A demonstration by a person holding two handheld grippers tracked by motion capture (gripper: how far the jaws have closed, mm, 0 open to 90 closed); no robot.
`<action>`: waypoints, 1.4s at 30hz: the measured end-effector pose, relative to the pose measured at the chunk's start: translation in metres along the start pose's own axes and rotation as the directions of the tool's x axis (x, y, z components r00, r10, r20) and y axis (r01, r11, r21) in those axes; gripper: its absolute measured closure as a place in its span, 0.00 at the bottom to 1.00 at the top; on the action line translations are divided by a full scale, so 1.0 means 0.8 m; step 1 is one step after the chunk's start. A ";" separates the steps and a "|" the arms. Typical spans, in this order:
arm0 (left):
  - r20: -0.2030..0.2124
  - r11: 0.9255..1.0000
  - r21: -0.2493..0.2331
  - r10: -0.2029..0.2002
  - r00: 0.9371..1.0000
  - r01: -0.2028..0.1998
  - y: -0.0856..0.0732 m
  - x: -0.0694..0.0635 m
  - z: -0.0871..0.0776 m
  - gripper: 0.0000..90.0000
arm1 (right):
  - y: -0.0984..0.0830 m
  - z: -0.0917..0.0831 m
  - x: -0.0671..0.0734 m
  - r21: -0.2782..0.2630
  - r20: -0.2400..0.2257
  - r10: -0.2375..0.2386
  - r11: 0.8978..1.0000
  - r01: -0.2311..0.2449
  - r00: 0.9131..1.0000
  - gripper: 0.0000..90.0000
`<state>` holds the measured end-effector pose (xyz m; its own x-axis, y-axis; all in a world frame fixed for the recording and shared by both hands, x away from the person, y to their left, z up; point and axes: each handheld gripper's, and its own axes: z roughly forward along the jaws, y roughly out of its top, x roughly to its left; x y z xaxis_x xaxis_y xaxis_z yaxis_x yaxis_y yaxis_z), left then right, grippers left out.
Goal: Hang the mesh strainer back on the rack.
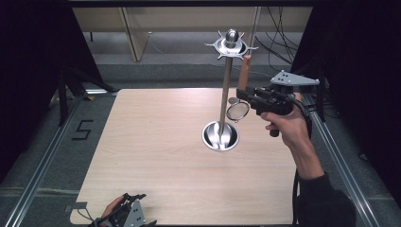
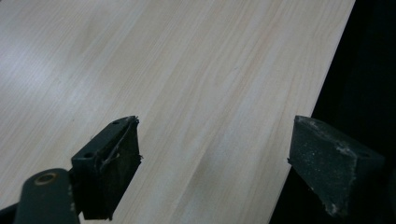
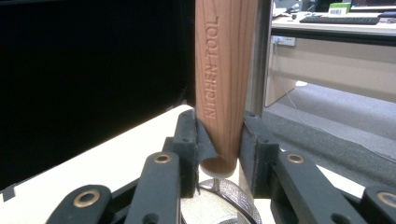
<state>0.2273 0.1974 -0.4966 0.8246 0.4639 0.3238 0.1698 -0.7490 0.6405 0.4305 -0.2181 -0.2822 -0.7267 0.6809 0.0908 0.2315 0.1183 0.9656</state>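
A tall metal stand [image 1: 226,90] rises from a round base [image 1: 220,135] on the wooden table [image 1: 156,156] and carries a ring of hooks [image 1: 231,45] at its top. My right gripper [image 1: 246,97] is shut on a kitchen tool's wooden handle [image 1: 244,73], held upright just right of the pole, its upper end close to the hooks. The tool's small round mesh head [image 1: 237,111] hangs below the jaws. In the right gripper view the handle [image 3: 223,70] is pinched by my right gripper [image 3: 219,140]. My left gripper [image 1: 135,197] sits open and empty at the table's near left edge.
In the left gripper view the open gripper [image 2: 215,158] hovers over bare table [image 2: 187,70] beside its dark edge. Metal rails [image 1: 331,142] run along both sides of the table, with dark curtains beyond. Cables and a cabinet lie at the back.
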 end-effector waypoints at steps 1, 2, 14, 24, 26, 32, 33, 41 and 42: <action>0.000 1.000 0.000 0.000 1.000 0.000 0.000 0.000 0.000 0.17 | 0.000 0.000 0.000 0.000 0.000 0.000 1.000 0.000 1.000 0.79; 0.009 1.000 -0.001 -0.001 1.000 0.001 0.000 0.000 -0.001 0.18 | 0.001 0.002 -0.001 0.007 0.002 -0.004 1.000 0.004 1.000 0.79; 0.010 1.000 0.000 0.000 1.000 0.000 0.000 0.000 -0.001 0.18 | 0.004 0.010 -0.005 0.022 0.001 0.002 1.000 -0.002 1.000 0.79; 0.002 1.000 0.002 0.001 1.000 -0.001 0.000 0.000 0.000 0.17 | 0.002 0.018 -0.007 0.040 0.010 0.002 0.999 -0.003 1.000 0.79; 0.012 1.000 0.003 0.001 1.000 -0.001 0.000 0.000 -0.001 0.18 | 0.002 0.019 -0.009 0.035 0.005 -0.010 0.999 0.010 1.000 0.79; 0.013 1.000 0.004 0.001 1.000 -0.001 0.000 0.000 -0.001 0.18 | 0.000 0.019 -0.009 0.035 0.010 -0.006 0.999 0.006 1.000 0.79; 0.012 1.000 0.001 0.001 1.000 -0.001 0.000 0.000 0.000 0.17 | -0.001 0.019 -0.008 0.041 0.010 0.004 0.999 -0.004 1.000 0.79; 0.015 1.000 0.006 -0.002 1.000 0.002 0.000 0.000 0.000 0.17 | -0.003 0.018 -0.009 0.034 0.013 0.007 0.999 -0.008 1.000 0.78; 0.015 1.000 0.006 -0.002 1.000 0.002 0.000 0.000 0.000 0.17 | -0.003 0.018 -0.009 0.034 0.013 0.007 0.999 -0.008 1.000 0.78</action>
<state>0.2272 0.1973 -0.4968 0.8319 0.4588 0.3121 0.1752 -0.7509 0.6368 0.4450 -0.2129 -0.2884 -0.7165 0.6911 0.0946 0.2589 0.1376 0.9561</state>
